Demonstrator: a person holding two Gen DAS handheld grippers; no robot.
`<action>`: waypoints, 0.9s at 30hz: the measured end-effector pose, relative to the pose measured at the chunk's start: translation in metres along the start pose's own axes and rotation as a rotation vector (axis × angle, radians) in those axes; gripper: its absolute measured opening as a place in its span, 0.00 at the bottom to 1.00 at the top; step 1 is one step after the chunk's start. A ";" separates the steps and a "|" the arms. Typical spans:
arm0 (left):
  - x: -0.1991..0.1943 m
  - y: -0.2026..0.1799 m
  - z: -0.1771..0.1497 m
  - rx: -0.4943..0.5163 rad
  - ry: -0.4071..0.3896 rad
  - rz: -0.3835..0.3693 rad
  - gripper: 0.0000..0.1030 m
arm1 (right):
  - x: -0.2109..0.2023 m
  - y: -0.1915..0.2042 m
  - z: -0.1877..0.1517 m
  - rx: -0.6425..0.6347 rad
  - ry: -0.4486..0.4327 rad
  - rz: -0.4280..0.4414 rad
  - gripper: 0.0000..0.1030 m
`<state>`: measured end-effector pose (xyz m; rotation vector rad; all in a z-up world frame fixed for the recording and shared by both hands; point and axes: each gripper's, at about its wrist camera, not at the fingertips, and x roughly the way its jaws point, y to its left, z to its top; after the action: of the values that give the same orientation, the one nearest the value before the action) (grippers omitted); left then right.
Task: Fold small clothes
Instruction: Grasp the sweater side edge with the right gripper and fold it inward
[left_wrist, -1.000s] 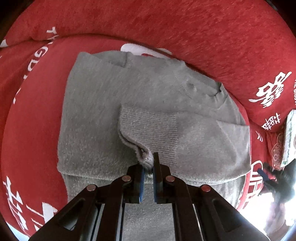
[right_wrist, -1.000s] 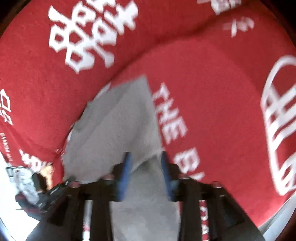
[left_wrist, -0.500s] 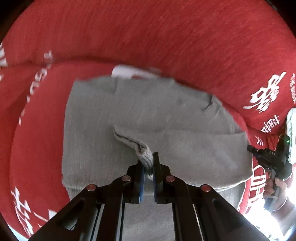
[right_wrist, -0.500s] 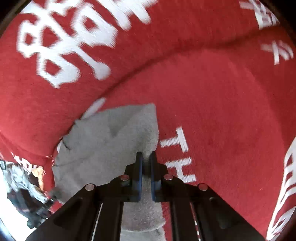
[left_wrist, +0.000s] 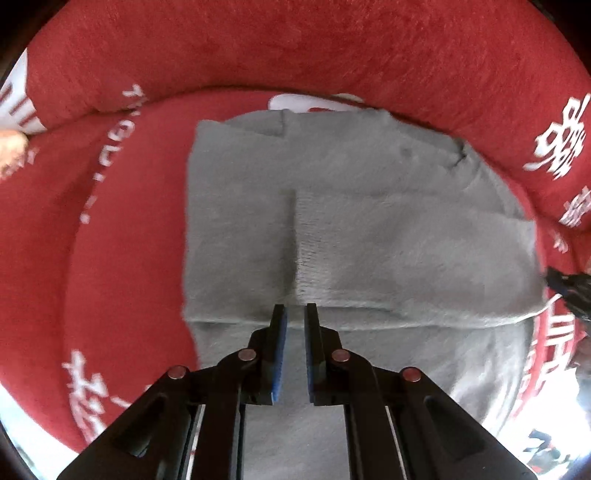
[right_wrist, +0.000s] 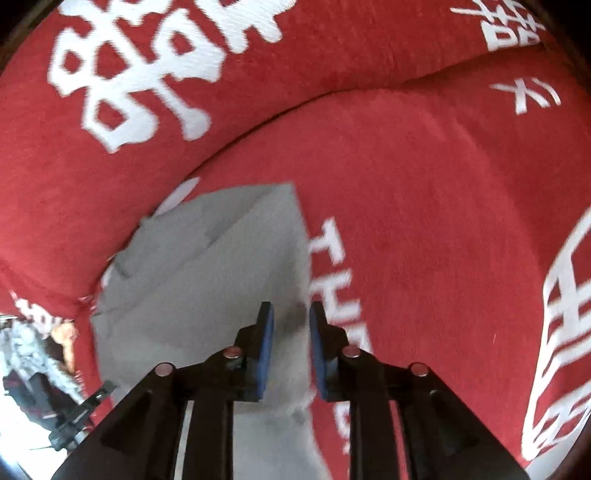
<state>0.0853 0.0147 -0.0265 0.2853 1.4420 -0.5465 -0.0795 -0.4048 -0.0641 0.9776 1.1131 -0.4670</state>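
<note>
Grey knit sweater (left_wrist: 369, 221) is seen in the left wrist view laid flat on a red plush sofa cover with white lettering (left_wrist: 258, 48), one sleeve folded across the body. Left gripper (left_wrist: 294, 314) is held just above the sweater's near fold edge, jaws nearly closed with a narrow gap, no cloth pinched.

Right wrist view: right gripper (right_wrist: 290, 314) is positioned over the sweater's right edge (right_wrist: 229, 266), beside the white letters. Its jaws have just been opening; fabric edge is seen between them, pads not pressed on it. Picture is blurred.
</note>
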 end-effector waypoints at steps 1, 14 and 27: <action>-0.002 0.000 -0.001 0.006 -0.005 0.000 0.09 | -0.003 -0.001 -0.005 0.005 0.006 0.007 0.23; -0.002 -0.014 0.002 -0.003 -0.004 -0.014 0.09 | 0.021 0.020 -0.042 -0.099 0.063 -0.146 0.23; -0.007 -0.023 -0.029 0.022 0.044 -0.011 0.09 | -0.004 0.047 -0.079 -0.091 0.036 -0.088 0.30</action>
<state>0.0479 0.0110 -0.0197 0.3090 1.4820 -0.5686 -0.0883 -0.3141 -0.0494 0.8635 1.2033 -0.4673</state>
